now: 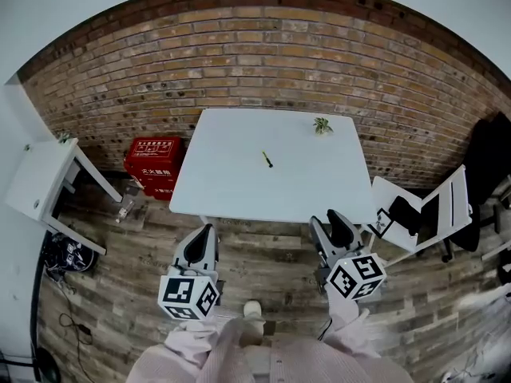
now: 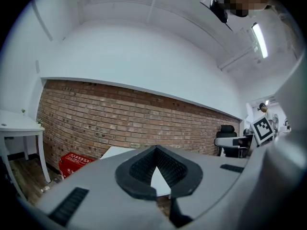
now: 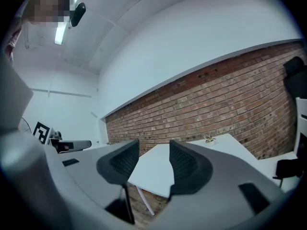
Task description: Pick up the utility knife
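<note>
The utility knife [image 1: 267,159] is a small dark and yellow stick lying near the middle of the white table [image 1: 239,186]. Both grippers hang over the wooden floor, short of the table's near edge and far from the knife. My left gripper [image 1: 200,244] is in front of the table's left corner; its dark pads meet at the tips, with nothing in them [image 2: 154,150]. My right gripper [image 1: 333,231] is in front of the right corner, and its two fingers stand apart and empty [image 3: 153,146]. Neither gripper view shows the knife.
A small potted plant [image 1: 322,124] stands at the table's far right. A red box [image 1: 153,166] sits on the floor left of the table, beside a white side table [image 1: 44,178]. A white desk with a chair [image 1: 431,210] is at the right. A brick wall [image 1: 263,62] stands behind.
</note>
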A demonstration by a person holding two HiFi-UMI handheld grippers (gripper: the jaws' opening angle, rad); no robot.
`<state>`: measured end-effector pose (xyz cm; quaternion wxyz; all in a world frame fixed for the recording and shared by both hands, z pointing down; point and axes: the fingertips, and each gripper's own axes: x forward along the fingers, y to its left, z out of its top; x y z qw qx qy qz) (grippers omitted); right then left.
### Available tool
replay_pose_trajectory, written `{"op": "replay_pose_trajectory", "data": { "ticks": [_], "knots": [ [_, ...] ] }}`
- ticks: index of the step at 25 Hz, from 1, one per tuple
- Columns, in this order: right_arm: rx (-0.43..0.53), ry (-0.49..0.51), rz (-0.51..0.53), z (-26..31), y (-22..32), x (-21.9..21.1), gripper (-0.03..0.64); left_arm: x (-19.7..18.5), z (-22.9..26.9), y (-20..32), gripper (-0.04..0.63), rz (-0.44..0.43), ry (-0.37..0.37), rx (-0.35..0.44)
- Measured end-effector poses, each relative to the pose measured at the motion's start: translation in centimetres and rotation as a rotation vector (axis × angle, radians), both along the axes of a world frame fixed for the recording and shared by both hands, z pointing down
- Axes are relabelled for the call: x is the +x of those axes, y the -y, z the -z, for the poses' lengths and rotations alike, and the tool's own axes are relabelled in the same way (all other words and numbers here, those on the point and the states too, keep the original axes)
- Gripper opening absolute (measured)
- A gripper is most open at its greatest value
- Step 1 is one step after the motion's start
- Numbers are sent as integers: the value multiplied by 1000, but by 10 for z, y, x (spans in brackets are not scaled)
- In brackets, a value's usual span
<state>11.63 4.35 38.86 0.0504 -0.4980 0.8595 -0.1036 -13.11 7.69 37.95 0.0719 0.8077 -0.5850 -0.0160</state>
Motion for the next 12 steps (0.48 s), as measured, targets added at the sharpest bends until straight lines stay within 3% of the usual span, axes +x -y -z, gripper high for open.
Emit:
{"op": "replay_pose_trajectory", "data": {
  "ticks": [12],
  "knots": [
    [-30,-19,-38,-14,68,-19,180,-13,-10,83,-8,-65,2,-20]
  ]
}}
